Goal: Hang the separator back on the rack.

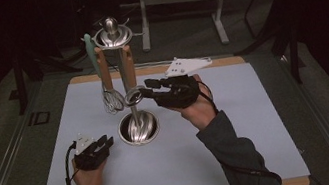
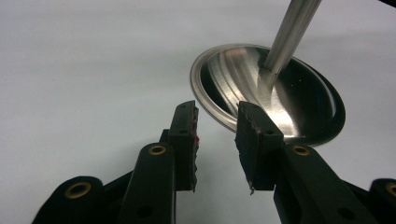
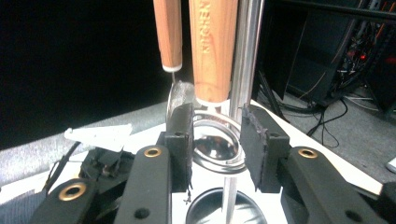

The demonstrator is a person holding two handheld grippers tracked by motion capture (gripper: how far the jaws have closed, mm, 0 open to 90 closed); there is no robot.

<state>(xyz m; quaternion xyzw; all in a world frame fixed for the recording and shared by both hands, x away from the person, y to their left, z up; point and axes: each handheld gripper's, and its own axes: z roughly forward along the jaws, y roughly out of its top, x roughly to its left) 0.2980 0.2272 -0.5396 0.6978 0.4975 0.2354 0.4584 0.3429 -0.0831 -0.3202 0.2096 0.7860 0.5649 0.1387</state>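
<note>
Steel utensil stand [image 1: 125,78] sits mid-table on the pale blue mat [image 1: 239,125]: polished round base [image 1: 139,127], straight pole, round top plate with a ball knob.

From my left: left gripper [image 1: 105,144] rests on the mat at 8 o'clock from the base, just beside it. Its own view has the jaws [image 2: 215,135] parted with bare mat between them and the base rim [image 2: 205,100] just past the tips. It has hold of nothing.

Hanging off the top plate, left to right: a mint-green handled tool [image 1: 90,51], a wooden-handled whisk [image 1: 110,89], and a second wooden-handled utensil [image 1: 127,68] ending in a wire ring [image 1: 133,97].

Right gripper [image 1: 148,89] comes in at 3 o'clock from the pole, level with that ring. In its view the jaws [image 3: 215,140] stand wide either side of the ring [image 3: 219,144]; I can't see the pads pressing on it.

Hard to read: the green tool's lower end is lost behind the whisk, and the handles are cut off at the top edge of the right gripper view.
</note>
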